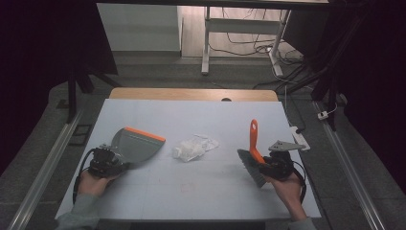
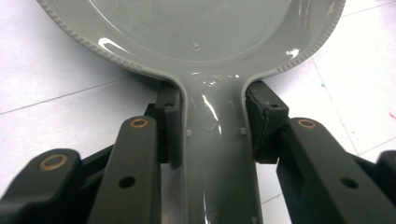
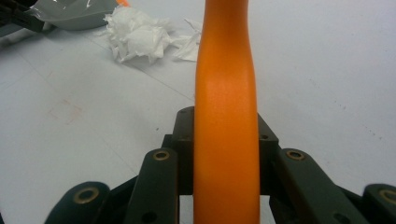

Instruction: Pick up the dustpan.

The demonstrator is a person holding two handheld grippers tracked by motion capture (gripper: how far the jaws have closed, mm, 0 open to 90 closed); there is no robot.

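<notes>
A grey dustpan (image 1: 136, 146) with an orange lip lies on the white table at the left, its mouth facing right and away. My left gripper (image 1: 106, 162) is shut on the dustpan's handle (image 2: 215, 140), both pads pressed against its sides. At the right, my right gripper (image 1: 273, 165) is shut on the orange handle (image 3: 225, 116) of a hand brush (image 1: 253, 160), whose grey bristles point down toward the table. A heap of crumpled white paper (image 1: 192, 148) lies between the dustpan and the brush; the same paper (image 3: 140, 39) sits ahead and to the left of the brush handle.
The white table top (image 1: 191, 191) ends in a wooden strip at the far edge. Beyond stand a desk frame and loose cables on the floor. A white power strip (image 1: 300, 137) lies off the table's right edge.
</notes>
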